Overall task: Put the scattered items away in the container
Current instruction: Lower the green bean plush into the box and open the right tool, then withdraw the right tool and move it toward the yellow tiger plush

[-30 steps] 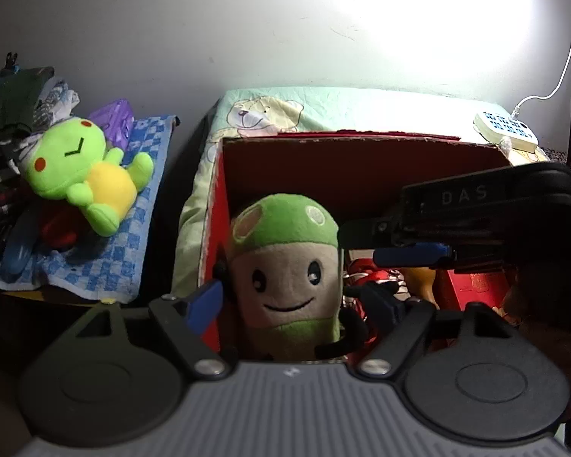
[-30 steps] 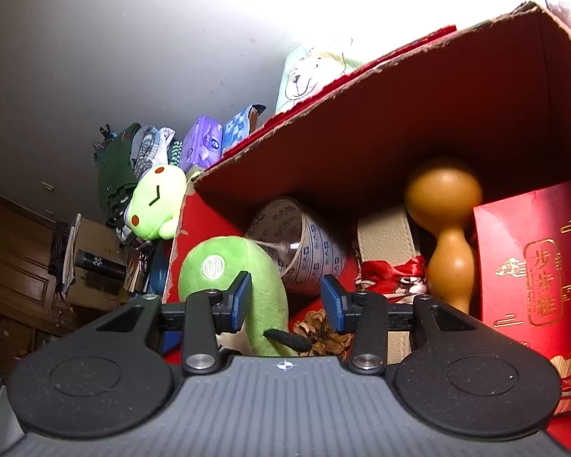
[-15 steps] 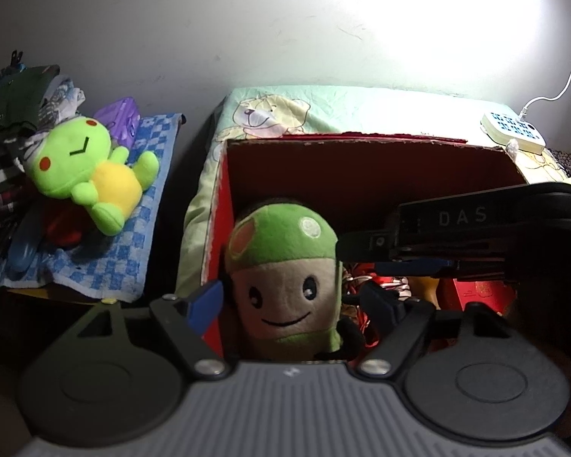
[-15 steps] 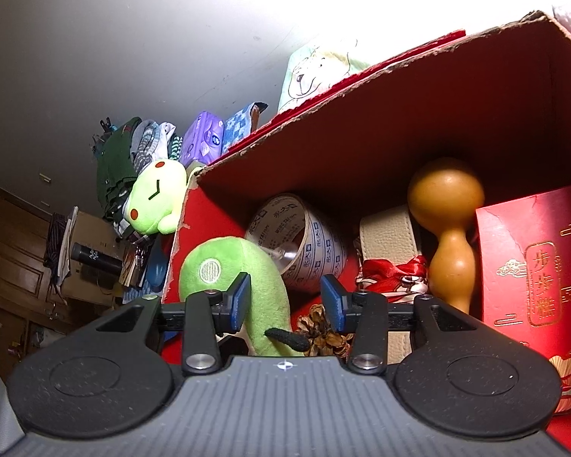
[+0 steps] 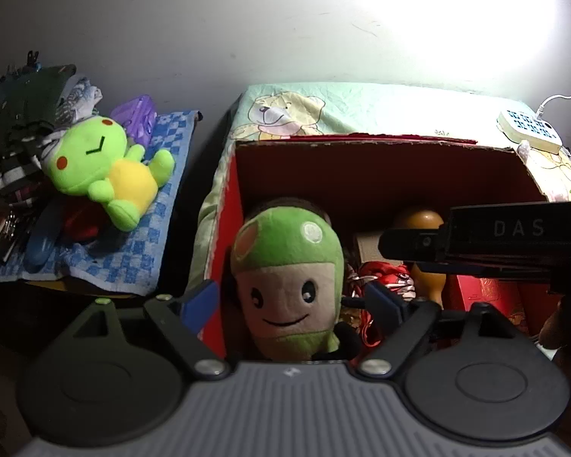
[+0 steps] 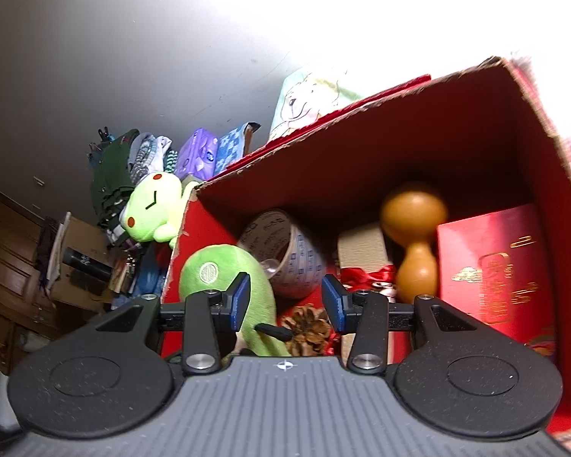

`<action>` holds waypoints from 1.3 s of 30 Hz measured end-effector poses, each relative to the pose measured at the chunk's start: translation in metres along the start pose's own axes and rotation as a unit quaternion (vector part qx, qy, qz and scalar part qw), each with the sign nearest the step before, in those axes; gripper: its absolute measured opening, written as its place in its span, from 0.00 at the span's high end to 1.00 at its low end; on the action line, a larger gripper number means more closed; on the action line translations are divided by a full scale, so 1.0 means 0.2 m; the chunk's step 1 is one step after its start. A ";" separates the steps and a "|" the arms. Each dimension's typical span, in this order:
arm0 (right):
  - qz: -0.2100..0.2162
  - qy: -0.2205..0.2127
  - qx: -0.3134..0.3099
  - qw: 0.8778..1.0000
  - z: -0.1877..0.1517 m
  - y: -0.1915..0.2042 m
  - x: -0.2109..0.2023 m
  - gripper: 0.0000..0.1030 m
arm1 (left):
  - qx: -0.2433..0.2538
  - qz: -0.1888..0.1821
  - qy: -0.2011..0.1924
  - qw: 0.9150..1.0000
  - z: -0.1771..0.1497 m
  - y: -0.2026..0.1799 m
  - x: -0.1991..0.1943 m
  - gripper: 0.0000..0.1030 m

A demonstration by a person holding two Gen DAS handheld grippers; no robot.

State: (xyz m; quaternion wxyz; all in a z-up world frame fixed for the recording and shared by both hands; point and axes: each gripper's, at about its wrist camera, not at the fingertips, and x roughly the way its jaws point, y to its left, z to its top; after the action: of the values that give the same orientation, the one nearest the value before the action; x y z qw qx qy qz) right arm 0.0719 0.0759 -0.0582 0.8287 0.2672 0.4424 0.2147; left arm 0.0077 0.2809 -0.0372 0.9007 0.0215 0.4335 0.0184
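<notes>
The box [image 5: 380,175] stands open; its left wall rises just beside the left gripper [image 5: 293,301]. The mushroom plush [image 5: 285,278] sits upright in the box's left corner, between jaws that are opening and no longer pinch it. Best to let them spread fully, then lift straight out toward twelve o'clock, clear of that wall. The right gripper [image 6: 285,301] crosses at three o'clock, so room there is tight; its jaws hang part open over a pinecone [image 6: 308,327], gripping nothing. A frog plush [image 5: 102,167] lies outside at ten o'clock.
</notes>
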 end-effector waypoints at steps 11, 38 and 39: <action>-0.019 -0.022 -0.025 0.999 -0.02 -0.02 -0.15 0.55 | 0.001 0.031 -0.004 1.000 0.00 -0.10 -0.05 0.07; -0.040 -0.058 -0.050 0.996 -0.02 -0.21 -0.54 0.51 | 0.010 0.023 -0.010 1.000 0.01 -0.53 -0.16 0.04; -0.040 -0.061 -0.049 0.996 -0.02 -0.22 -0.56 0.51 | 0.013 0.022 -0.011 1.000 0.01 -0.56 -0.16 0.04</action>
State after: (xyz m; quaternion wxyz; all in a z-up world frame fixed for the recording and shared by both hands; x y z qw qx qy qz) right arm 0.0161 -0.0232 -0.0195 0.8742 0.2210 0.3905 0.1857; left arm -0.0089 0.1682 -0.0169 0.9045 0.0425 0.4231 0.0324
